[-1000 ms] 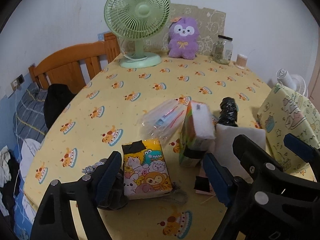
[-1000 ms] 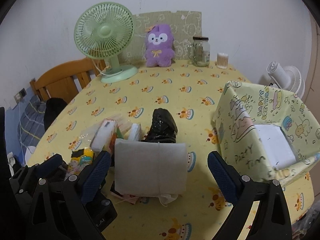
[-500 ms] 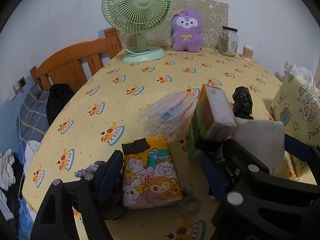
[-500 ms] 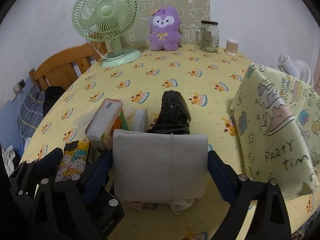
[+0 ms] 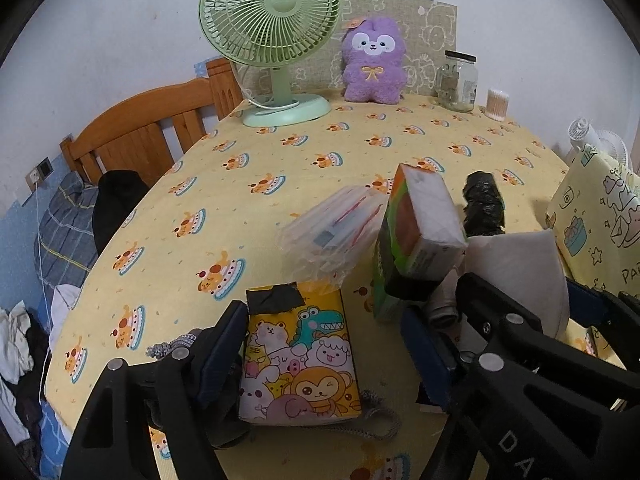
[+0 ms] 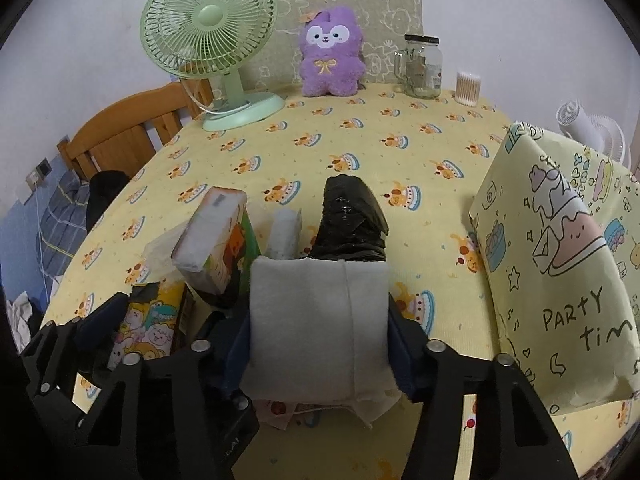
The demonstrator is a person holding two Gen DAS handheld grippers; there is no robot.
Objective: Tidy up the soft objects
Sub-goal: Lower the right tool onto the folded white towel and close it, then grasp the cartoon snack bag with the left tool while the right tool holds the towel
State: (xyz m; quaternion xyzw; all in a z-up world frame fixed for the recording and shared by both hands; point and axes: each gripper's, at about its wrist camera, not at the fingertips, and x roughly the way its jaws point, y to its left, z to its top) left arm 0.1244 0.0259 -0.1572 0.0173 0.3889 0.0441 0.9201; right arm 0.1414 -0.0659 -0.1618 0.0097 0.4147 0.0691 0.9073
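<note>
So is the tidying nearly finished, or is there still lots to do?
Still lots. Nothing looks put away yet. The right gripper is closing on the grey pad. The left gripper sits open around the cartoon tissue pack. The tissue box and black bag wait.

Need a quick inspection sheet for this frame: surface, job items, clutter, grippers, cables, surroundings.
Surface: table under yellow cake-print cloth.
Job's things: grey folded pad between right fingers; cartoon tissue pack between left fingers; green-orange tissue box tilted; black plastic bundle; clear plastic packet.
Clutter: green fan, purple plush, glass jar, cotton swabs, party-print bag.
Grippers: right gripper closing, pads on the pad; left gripper closing, apart from the pack.
Cables: fan cord; grey cord.
Surroundings: wooden headboard, bedding.
</note>
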